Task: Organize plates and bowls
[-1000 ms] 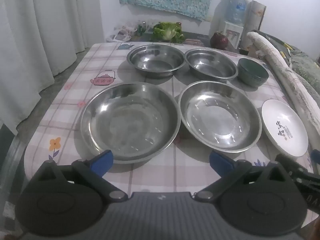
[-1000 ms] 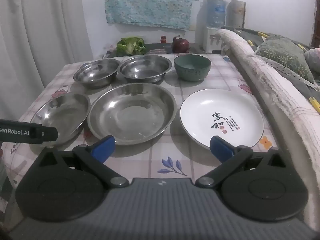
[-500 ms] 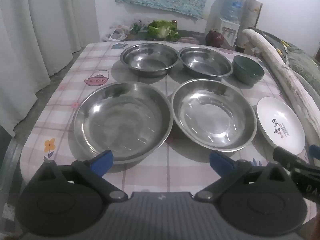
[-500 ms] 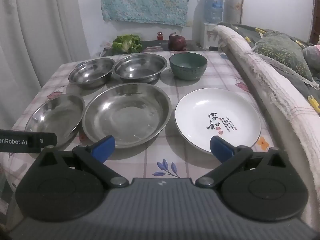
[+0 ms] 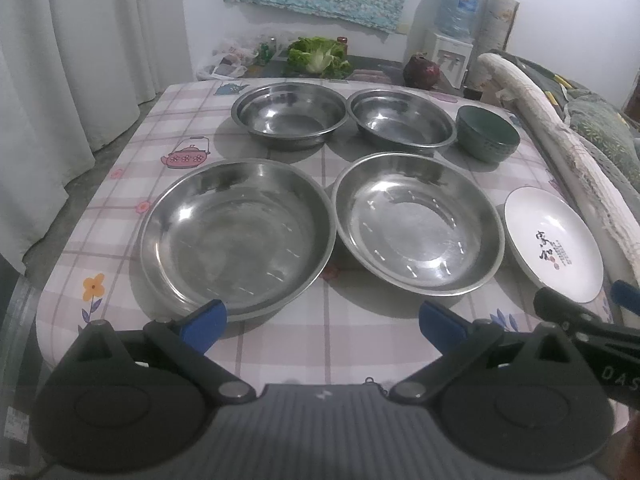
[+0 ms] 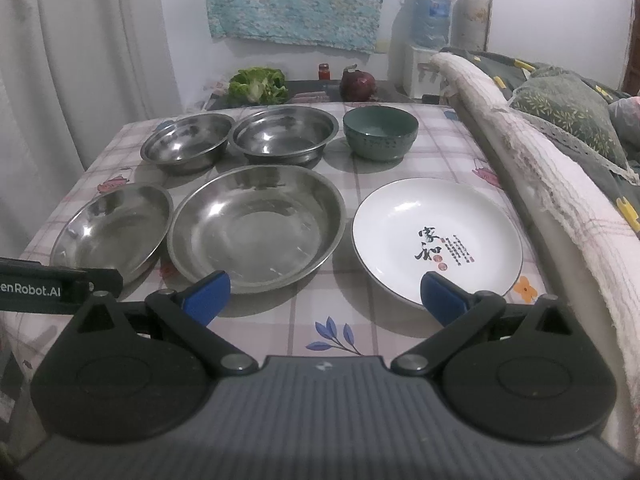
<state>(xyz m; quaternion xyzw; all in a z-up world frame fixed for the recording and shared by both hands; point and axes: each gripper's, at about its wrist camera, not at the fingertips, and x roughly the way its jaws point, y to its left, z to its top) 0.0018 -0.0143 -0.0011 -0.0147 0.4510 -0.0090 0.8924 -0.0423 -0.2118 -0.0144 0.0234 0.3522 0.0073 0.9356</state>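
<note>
Both my tongs have drifted slightly; dishes sit unmoved. Left gripper [image 5: 322, 322] and right gripper [image 6: 325, 296] gape wide, empty, near the white plate [image 6: 436, 240].

L gripper [image 5: 322, 322]: wide apart, empty | R gripper [image 6: 325, 295]: same

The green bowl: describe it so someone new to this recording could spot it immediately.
On the checked tablecloth, look along the far row of three bowls. The green bowl sits at its right end, behind the white plate. It is the only dark ceramic one; its neighbours are shiny steel.
</note>
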